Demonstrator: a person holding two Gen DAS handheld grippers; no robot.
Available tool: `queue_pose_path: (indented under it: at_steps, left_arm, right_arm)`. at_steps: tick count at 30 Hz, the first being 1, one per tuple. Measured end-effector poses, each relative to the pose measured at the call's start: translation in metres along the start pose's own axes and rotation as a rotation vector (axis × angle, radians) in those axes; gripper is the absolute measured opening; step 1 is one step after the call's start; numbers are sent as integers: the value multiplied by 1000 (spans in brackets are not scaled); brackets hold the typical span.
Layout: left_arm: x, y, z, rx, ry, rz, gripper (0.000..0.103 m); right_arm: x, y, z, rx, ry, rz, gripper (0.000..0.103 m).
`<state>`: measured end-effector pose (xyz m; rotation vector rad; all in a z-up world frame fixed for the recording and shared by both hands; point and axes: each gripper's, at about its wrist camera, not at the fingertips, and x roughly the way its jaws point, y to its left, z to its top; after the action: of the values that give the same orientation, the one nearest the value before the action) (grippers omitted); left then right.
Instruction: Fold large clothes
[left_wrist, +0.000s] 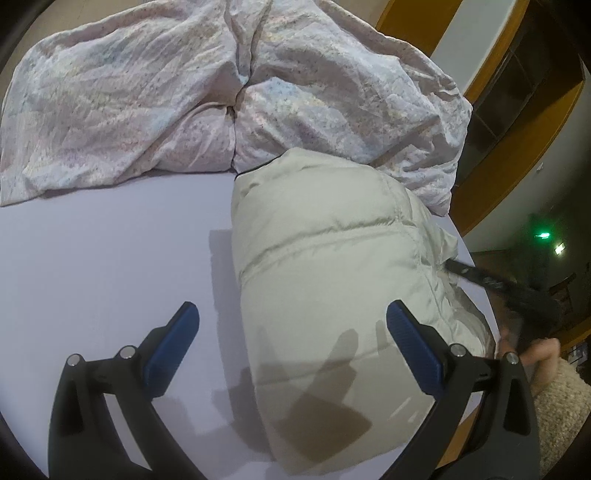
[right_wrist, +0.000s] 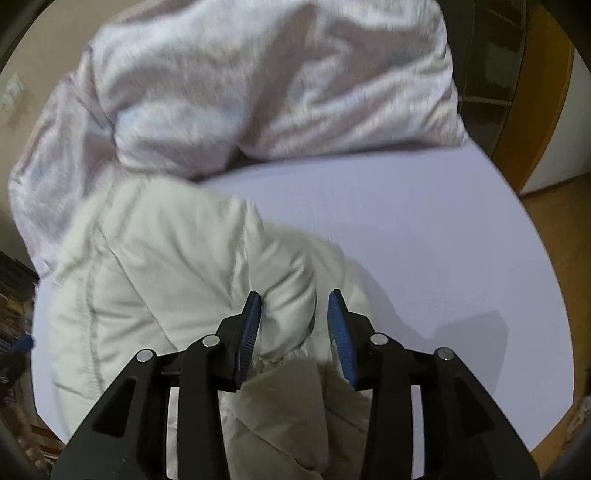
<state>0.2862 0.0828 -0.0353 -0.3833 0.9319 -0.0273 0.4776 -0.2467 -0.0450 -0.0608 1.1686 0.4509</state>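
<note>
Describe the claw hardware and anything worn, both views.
Both claws, left and right, match: black angular linkage arms with silver round pivot pins, and flat blue ribbed pads. No cables or markings show. A fuzzy beige sleeve sits at the left view's lower right edge.

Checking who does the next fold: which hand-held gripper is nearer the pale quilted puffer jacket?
Right. The right hand-held gripper straddles a ridge of the pale quilted puffer jacket; the left hand-held gripper hovers open above its edge.
</note>
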Motion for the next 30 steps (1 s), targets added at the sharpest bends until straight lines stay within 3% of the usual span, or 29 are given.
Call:
queue_pose_path:
  at_steps: [6, 12, 17, 30]
  left_arm:
    - [6, -23, 13, 56, -46, 11, 101]
    - [18, -49, 24, 119, -75, 27, 101]
    - [33, -53, 29, 109, -83, 57, 101]
    - [80, -61, 32, 127, -96, 133, 101]
  right_arm:
    - [-28, 18, 13, -28, -102, 63, 43]
    - [-12, 39, 6, -137, -51, 24, 43]
    - [-11, 41, 7, -131, -84, 56, 43]
    - [37, 45, -6, -236, -64, -27, 43]
